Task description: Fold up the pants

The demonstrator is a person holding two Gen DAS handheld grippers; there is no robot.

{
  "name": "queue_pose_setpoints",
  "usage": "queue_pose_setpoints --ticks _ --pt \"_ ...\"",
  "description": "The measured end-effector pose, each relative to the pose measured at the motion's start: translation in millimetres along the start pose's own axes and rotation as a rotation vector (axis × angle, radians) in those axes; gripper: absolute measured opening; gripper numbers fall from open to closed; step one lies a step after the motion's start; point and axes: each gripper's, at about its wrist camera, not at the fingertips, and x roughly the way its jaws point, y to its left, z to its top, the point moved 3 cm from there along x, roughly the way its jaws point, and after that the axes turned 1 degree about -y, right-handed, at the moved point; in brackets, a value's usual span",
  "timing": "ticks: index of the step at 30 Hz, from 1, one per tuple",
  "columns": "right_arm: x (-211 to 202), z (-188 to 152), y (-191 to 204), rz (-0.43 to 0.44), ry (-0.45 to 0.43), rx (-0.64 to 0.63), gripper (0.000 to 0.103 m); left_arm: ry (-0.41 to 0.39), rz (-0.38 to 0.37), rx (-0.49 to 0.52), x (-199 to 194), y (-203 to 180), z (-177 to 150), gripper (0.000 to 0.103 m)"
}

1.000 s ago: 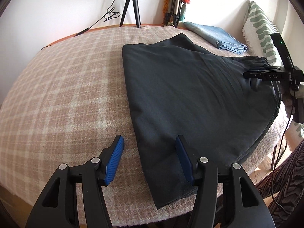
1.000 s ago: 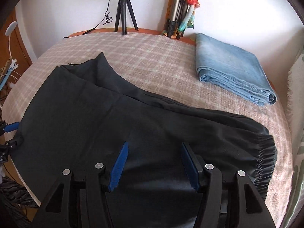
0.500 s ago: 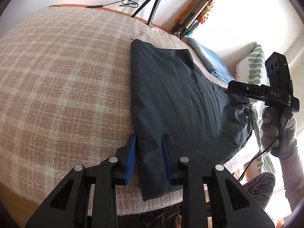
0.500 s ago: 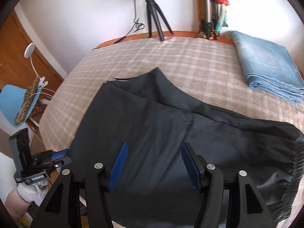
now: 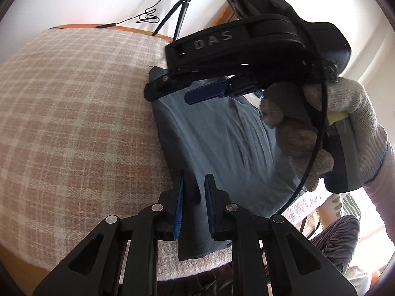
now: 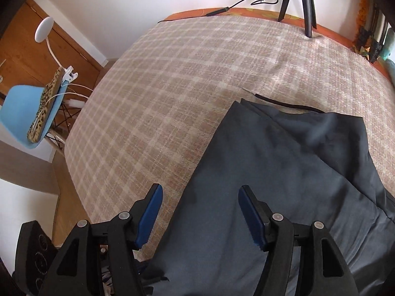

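Now, line by line:
Pants: dark pants [image 5: 222,135] lie flat on the plaid-covered tabletop [image 5: 74,113]; from the right wrist view they [image 6: 284,185] fill the lower right, with a dark drawstring [image 6: 284,103] trailing just past their far edge.
Left hand-held gripper: the left hand-held gripper [image 5: 193,194] is at the pants' near left edge, its blue pads nearly together with a fold of the fabric clamped between them.
Right hand-held gripper: the right hand-held gripper [image 6: 200,217] hovers low over the pants' left edge, fingers spread wide with nothing between them; from the left view it [image 5: 205,93] hangs above the far part of the pants, held by a gloved hand [image 5: 321,128].
Surroundings: a tripod [image 5: 177,12] stands at the far edge; a blue chair [image 6: 29,113] sits off to the left.
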Motion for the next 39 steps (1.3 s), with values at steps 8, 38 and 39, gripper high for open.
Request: queue_pose_setpoints --ticks 8,38,39 --pt "42.1 8.5 15.2 -0.217 0.134 -0.081 0.046 0.007 -0.01 0.039 2.3 -11.4 -3.4 0.015" --pt "-111.6 -16.9 -76.1 0.018 -0.233 0.116 0.001 -0.088 -0.132 0.296 14.0 -133.5 26.2 0.007" --pt "-120.9 -19.9 -83.8 0.008 -0.25 0.122 0.001 -0.09 -0.146 0.311 16.7 -143.3 28.7 0.007"
